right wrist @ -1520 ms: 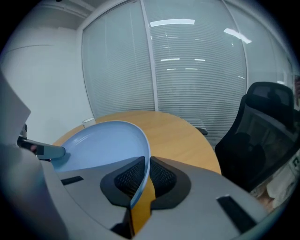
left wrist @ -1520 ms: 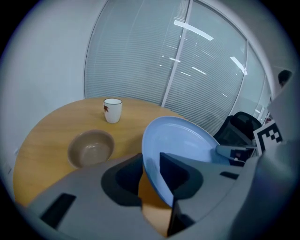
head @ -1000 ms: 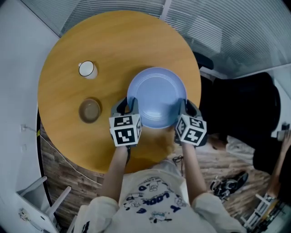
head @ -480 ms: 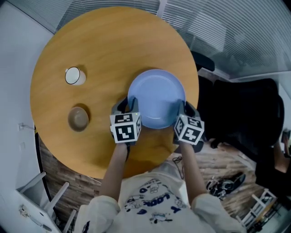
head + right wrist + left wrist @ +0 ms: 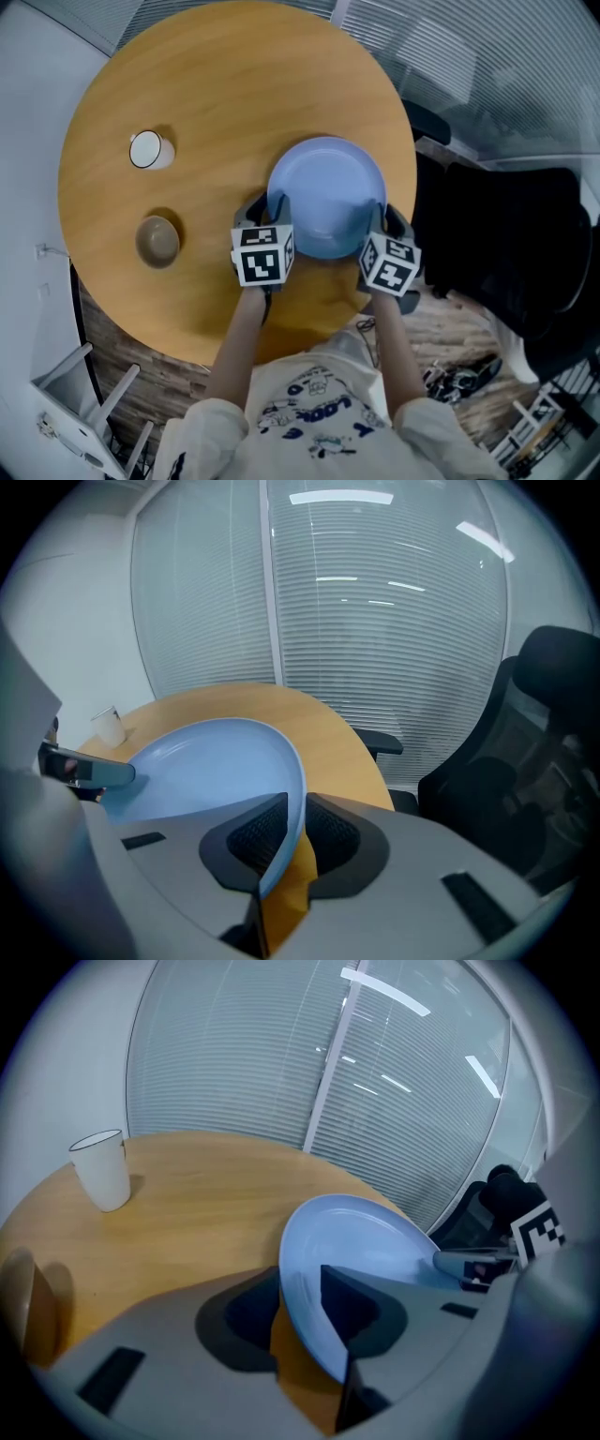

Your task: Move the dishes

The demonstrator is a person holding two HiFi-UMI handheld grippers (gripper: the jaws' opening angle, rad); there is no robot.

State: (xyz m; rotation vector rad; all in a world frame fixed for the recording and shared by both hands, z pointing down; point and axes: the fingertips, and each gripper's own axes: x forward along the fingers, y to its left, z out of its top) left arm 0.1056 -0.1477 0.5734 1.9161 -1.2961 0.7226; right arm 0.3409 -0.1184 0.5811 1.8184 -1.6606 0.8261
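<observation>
I stand at a round wooden table [image 5: 234, 94] with a smooth, honey-coloured top. Under it the floor [image 5: 141, 366] is of dark wooden planks. On the far side of the room there are glass panels covered with pale horizontal blinds [image 5: 487, 66], and at my left a plain white wall [image 5: 37, 75]. A black chair [image 5: 506, 234] stands just beside the right edge of the table. On the left part of the table stands a white cup [image 5: 148, 149], upright, and nearer to me a brown bowl [image 5: 157, 240], also with its mouth up; the two are apart from each other and well apart from my claws. The blue plate [image 5: 326, 197] is over the right half of the table, near the edge where the chair is. It is round, so it has no long axis; its hollow side faces up and it lies close to level. I cannot tell if its underside touches the wood. My left claw [image 5: 272, 214] is pinched on the rim at the near left side of the plate, with the rim running between the two pads. My right claw [image 5: 380, 223] is pinched in the same way on the near right side, one pad above the rim and one below it. Both claws point away from me and downward, and the plate reaches from them toward the middle of the table.
</observation>
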